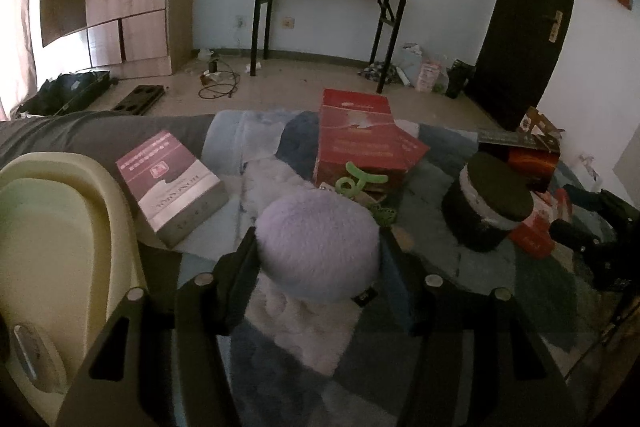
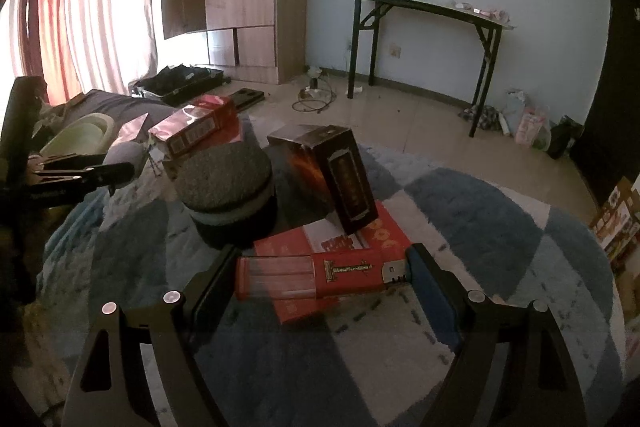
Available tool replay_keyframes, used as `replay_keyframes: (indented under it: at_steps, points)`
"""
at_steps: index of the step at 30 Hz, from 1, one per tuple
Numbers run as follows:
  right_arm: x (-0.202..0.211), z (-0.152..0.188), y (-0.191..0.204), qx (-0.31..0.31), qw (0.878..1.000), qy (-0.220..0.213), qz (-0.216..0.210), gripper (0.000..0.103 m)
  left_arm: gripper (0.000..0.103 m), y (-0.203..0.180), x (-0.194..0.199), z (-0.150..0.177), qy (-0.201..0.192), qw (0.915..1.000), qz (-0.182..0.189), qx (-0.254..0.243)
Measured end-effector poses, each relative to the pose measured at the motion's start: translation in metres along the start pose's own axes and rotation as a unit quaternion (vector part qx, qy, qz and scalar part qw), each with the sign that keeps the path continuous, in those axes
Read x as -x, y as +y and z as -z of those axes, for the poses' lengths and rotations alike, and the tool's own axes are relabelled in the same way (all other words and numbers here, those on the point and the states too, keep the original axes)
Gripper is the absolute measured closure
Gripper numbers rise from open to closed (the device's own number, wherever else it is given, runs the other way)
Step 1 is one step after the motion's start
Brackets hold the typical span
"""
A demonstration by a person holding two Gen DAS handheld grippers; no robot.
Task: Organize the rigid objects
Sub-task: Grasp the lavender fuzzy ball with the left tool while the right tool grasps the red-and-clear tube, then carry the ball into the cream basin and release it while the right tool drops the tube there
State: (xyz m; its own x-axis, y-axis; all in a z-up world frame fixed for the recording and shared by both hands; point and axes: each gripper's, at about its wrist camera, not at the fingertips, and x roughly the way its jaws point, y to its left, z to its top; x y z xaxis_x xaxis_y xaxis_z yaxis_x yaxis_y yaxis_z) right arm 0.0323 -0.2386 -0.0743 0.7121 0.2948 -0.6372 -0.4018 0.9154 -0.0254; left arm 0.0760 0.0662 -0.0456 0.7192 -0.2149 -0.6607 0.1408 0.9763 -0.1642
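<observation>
Holding a fuzzy lavender ball point(image 1: 318, 247) between its two fingers, the left tool point(image 1: 316, 259) is clamped on it just beside the cream basin point(image 1: 80, 211), which sits at the near-left corner of the blue-and-white rug point(image 2: 500, 227). The right tool point(image 2: 320, 279) has its fingers at both ends of a flat red box point(image 2: 316, 277); the ends seem to touch the pads, so it looks gripped, though firm contact is hard to confirm. That box lies just nearer the camera than the dark round tin point(image 2: 228, 195), overlapping another red carton point(image 2: 320, 247) beneath it.

To do this step well, the right tool should probably raise the flat box straight up so the carton below does not drag, keeping clear of the tall dark box point(image 2: 340, 175) standing just behind. The left tool likely needs only a short move toward the basin before letting go.

Only the left wrist view shows the maroon-and-silver box point(image 1: 172, 183) just beyond the basin, and a green plastic piece point(image 1: 356, 181) leaning at the big red box point(image 1: 360, 139). Only the right wrist view shows the flat box's printed face and the carton under it.
</observation>
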Motion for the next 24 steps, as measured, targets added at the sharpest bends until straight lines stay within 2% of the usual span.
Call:
replay_keyframes:
  at_steps: [4, 13, 24]
  points:
    - [0.007, 0.002, -0.001, 0.001, 1.000, 0.001, -0.008, 0.020, 0.045, -0.001, -0.004, 0.001, 0.005, 1.0000, -0.005, -0.005]
    - [0.021, -0.004, -0.002, -0.003, 1.000, 0.002, -0.019, 0.020, 0.046, 0.000, -0.006, 0.001, 0.015, 0.9998, 0.012, -0.011]
    - [0.042, -0.005, -0.007, -0.014, 1.000, -0.011, -0.021, 0.020, 0.046, 0.017, 0.016, -0.004, -0.014, 0.9997, 0.013, 0.015]
